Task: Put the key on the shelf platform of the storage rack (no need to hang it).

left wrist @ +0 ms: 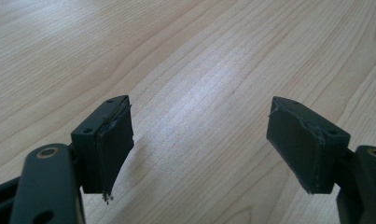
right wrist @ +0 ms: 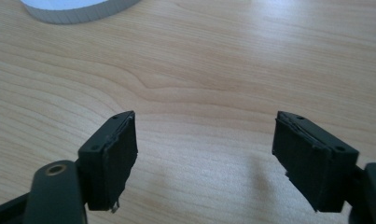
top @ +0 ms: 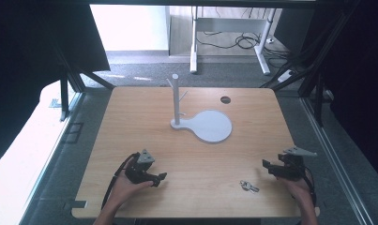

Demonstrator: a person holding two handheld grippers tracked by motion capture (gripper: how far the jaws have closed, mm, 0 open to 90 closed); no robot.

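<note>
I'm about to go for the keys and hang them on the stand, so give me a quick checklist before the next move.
1. Right gripper jaws open, nothing between them: ok.
2. Left gripper jaws open, nothing between them: ok.
3. Keys lie flat on the table, near the right gripper, untouched: ok.
4. Stand upright on its white base: ok.
5. Pegs on the stand bare: ok.
6. Key ring big enough for a peg: cannot tell.

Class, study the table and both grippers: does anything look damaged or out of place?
Yes: the left gripper has frayed, peeling pads, and the right gripper pads look ragged too. The keys lie loose near the white stand. Nothing is spilled.
</note>
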